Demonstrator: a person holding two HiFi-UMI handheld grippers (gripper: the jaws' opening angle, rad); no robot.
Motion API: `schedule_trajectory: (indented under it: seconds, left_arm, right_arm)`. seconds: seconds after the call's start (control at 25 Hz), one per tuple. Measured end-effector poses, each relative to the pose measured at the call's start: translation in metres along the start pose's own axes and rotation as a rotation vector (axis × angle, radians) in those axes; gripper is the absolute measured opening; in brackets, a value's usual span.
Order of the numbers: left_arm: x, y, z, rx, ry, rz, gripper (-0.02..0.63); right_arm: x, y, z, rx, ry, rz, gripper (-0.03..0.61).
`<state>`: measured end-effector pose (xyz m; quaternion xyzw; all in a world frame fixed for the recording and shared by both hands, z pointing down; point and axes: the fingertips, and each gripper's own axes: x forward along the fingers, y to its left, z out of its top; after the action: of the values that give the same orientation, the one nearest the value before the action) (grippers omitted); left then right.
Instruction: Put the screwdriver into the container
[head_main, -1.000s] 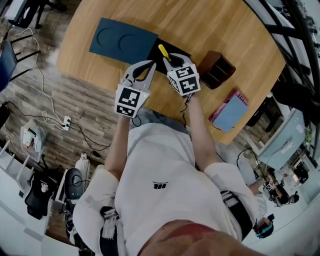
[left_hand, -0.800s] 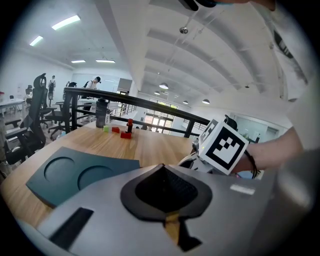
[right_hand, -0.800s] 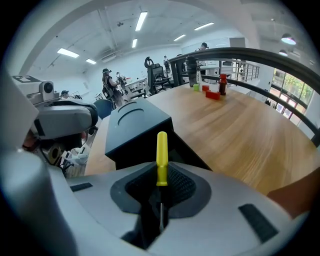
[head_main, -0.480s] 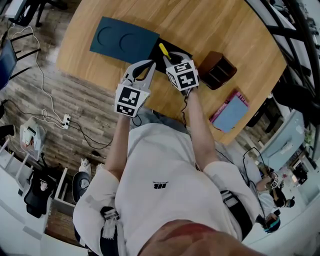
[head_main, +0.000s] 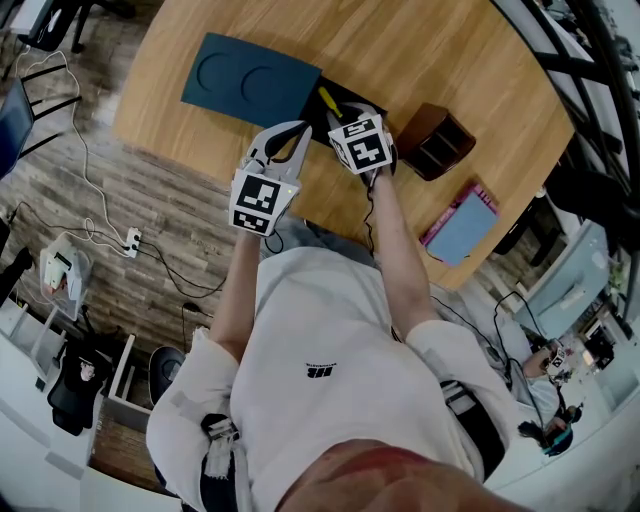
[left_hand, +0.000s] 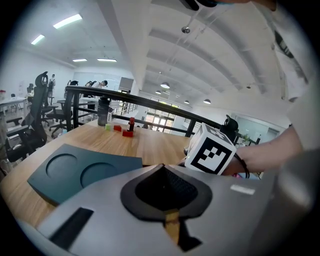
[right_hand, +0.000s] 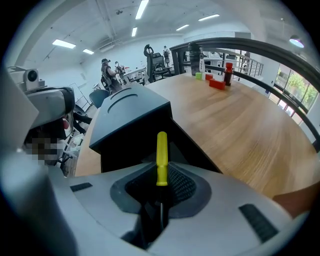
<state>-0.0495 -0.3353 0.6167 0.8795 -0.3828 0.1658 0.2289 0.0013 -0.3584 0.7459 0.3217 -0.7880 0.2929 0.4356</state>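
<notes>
— Where is the screwdriver (right_hand: 161, 155)?

— It is in my right claw (right_hand: 160, 172). The thin metal part sits between the two jaws. The yellow handle sticks out in front of them. The jaws are on it, but they are just starting to open.

— Is it in the black box (head_main: 350, 98) yet?

— Not yet. I hold it over the black box, at the side next to the blue tray (head_main: 250, 82). The handle points toward the tray.

— What is your left claw (left_hand: 162, 166) doing?

— My left claw is pressed together with nothing in it. It hangs just beside the right one, with its tips over the bench (head_main: 430, 50).

— What else is on the bench?

— The blue tray has two round dents and lies right beside the black box. A small brown box (head_main: 432, 140) stands to the right of the black one, a bit apart. A pink and blue book (head_main: 460, 222) lies near the bench's edge, further right.
</notes>
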Motion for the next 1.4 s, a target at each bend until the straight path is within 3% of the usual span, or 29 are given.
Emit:
schedule_trajectory:
  seconds: [0.52, 0.8, 1.4]
  left_arm:
    - [-0.007, 0.002, 0.003, 0.008, -0.006, -0.002, 0.011]
    - [-0.013, -0.001, 0.013, 0.033, -0.017, -0.009, 0.011]
    - [-0.040, -0.016, 0.044, 0.119, -0.057, -0.029, 0.011]
  right_arm:
    - [0.003, 0.000, 0.002, -0.014, 0.003, -0.023, 0.066]
    - [-0.013, 0.002, 0.011, -0.021, -0.031, -0.053, 0.109]
    - [-0.108, 0.017, 0.047, -0.022, -0.306, -0.131, 0.109]
